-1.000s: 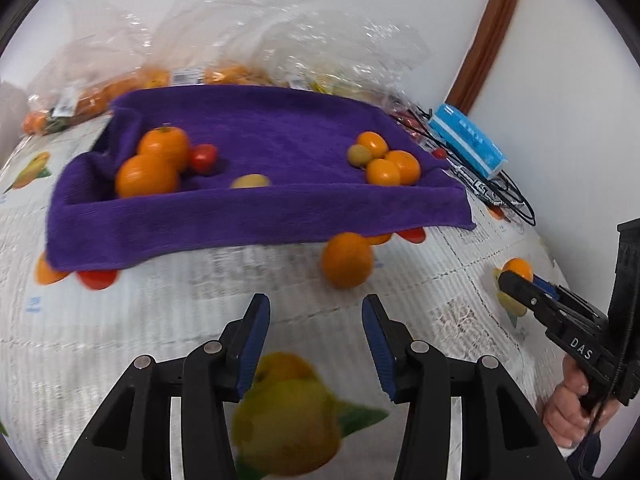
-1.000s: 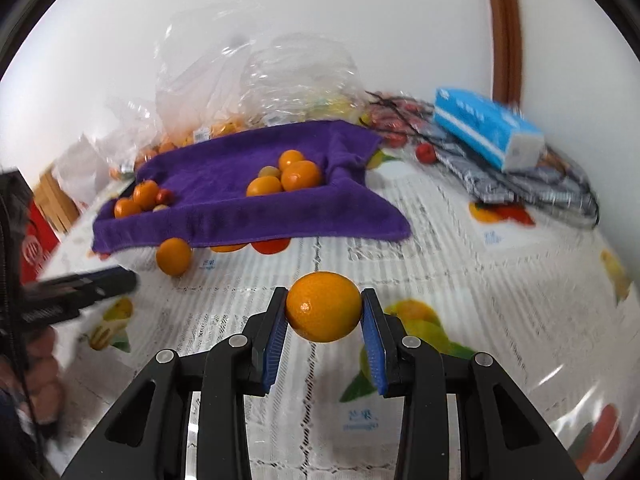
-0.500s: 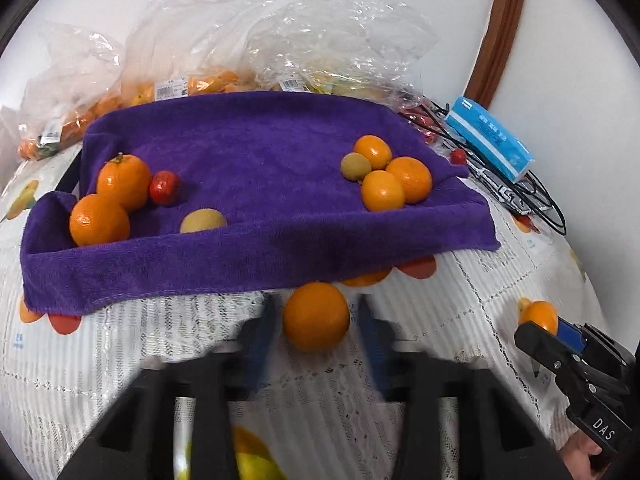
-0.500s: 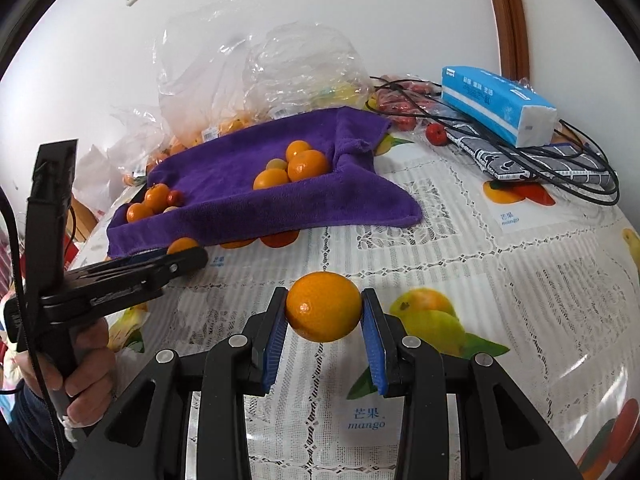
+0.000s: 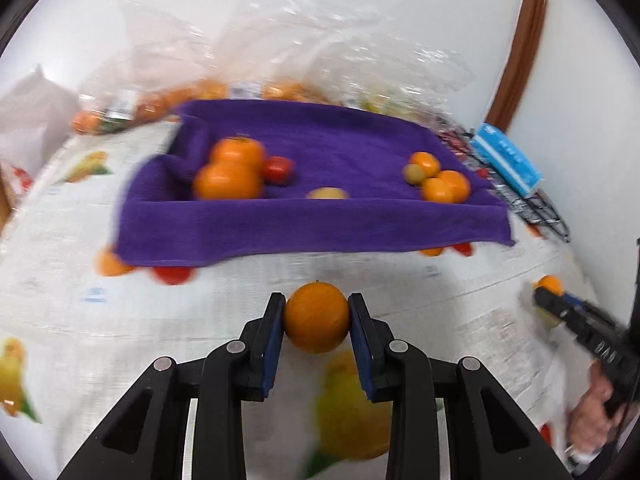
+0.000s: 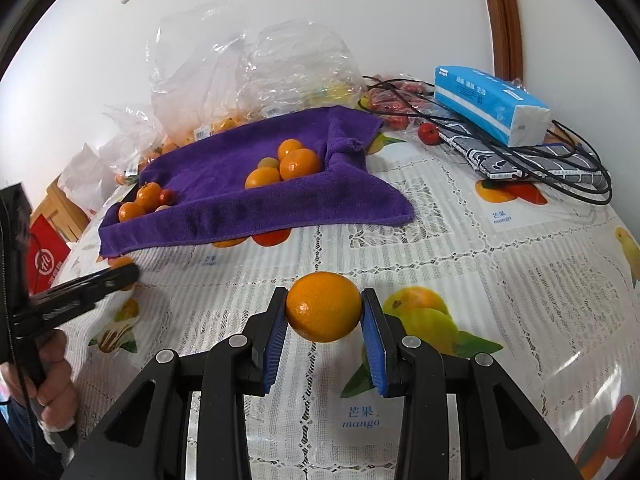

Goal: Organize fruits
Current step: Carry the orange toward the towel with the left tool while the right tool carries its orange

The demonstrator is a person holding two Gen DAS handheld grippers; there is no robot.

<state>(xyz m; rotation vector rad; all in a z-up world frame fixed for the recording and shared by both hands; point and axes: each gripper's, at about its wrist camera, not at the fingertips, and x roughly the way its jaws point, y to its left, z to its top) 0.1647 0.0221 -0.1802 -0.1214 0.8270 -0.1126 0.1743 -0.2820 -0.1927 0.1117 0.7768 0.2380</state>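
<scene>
Writing on the table (image 6: 520, 280) cover reads "芒果 mango" under printed fruit pictures, and the cover itself is a white lace-patterned plastic sheet. Toward the purple towel (image 6: 224, 204), which is soft, fuzzy and folded up at its edges, lie two clusters of round oranges (image 6: 300, 164) with a small red fruit (image 5: 279, 169). Clear crinkled plastic bags (image 6: 256, 60) of more fruit stand behind the towel. Right of the towel, a blue tissue pack (image 6: 488, 102) with unreadable print rests on black cables (image 6: 576, 176). In front of the towel, the left gripper (image 5: 317, 318) has its blue-padded fingers pinching an orange (image 5: 317, 317). The right gripper (image 6: 323, 312) likewise pinches a second orange (image 6: 323, 307) above the table, nearer than the towel's front edge.
</scene>
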